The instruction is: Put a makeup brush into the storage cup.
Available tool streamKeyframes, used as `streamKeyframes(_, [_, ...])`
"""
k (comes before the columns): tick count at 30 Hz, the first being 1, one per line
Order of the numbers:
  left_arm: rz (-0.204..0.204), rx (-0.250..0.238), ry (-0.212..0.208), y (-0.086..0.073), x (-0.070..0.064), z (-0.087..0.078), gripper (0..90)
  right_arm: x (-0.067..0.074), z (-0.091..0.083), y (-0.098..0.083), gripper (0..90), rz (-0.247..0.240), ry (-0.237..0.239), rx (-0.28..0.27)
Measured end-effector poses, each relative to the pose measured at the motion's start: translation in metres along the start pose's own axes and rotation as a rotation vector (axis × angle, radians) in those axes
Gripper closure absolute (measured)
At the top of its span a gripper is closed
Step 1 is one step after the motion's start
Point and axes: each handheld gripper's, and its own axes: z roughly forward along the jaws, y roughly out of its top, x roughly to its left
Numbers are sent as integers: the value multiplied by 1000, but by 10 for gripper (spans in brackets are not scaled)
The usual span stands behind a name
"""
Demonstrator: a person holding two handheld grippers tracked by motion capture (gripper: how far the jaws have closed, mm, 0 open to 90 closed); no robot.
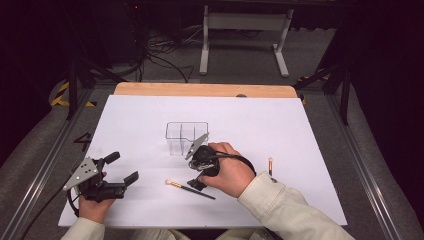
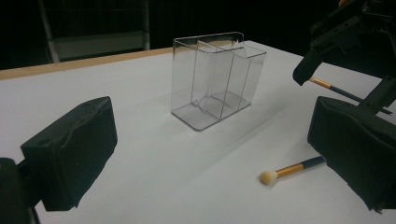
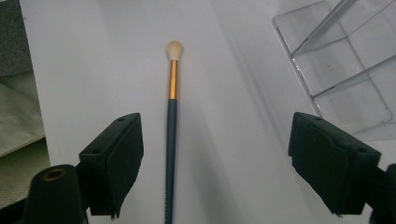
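A makeup brush [image 1: 190, 189] with a pale tip, gold ferrule and dark handle lies on the white table near the front. My right gripper [image 1: 197, 183] hangs just above it, pointing down, open. In the right gripper view the brush [image 3: 172, 130] runs lengthwise between the spread jaws, close to the left one, untouched by my right gripper [image 3: 215, 154]. A clear, empty divided organizer [image 1: 186, 137] stands just behind that hand. My left gripper [image 1: 122, 168] rests open at the front left, holding nothing, and faces the organizer [image 2: 212, 79] and the brush [image 2: 292, 170].
A second brush [image 1: 270, 165] lies to the right of the right hand, partly seen past the right gripper [image 2: 345, 32] from the left. The white sheet [image 1: 150, 115] covers the table up to a wooden strip [image 1: 205, 90] at the far edge.
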Motion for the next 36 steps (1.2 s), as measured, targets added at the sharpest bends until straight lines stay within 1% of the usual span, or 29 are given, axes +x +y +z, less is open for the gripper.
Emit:
streamKeyframes(7, [0,1,-1,0,0,0,22,2,7,0,211,-2,11,24])
streamKeyframes(9, [0,0,0,0,0,0,22,3,9,-1,217,6,12,29])
streamKeyframes(11, [-1,1,-1,0,0,0,22,3,11,-1,239,-2,15,38])
streamKeyframes(15, [-3,3,1,-1,0,1,23,5,15,-2,311,28,27,81])
streamKeyframes(18, [-4,4,1,-1,0,2,23,6,18,-2,333,40,31,101])
streamKeyframes(21, [-5,7,1,-1,0,2,23,6,19,-2,348,38,32,110])
streamKeyframes(22, [-6,14,-1,-1,1,2,23,7,21,-2,357,41,39,125])
streamKeyframes(26, [-2,14,0,-1,1,2,23,8,26,-1,391,47,45,157])
streamKeyframes(28, [-2,14,1,-1,1,2,23,9,28,-1,428,53,46,166])
streamKeyframes(29, [-3,13,1,-1,1,2,23,9,28,-1,428,53,46,166])
streamKeyframes(31, [-7,10,0,-2,1,2,23,10,30,-1,452,58,49,184])
streamKeyframes(32, [-8,12,1,-2,2,2,23,10,32,-1,489,61,46,194])
streamKeyframes(36, [-8,12,1,-2,2,2,23,10,35,-1,523,59,48,201])
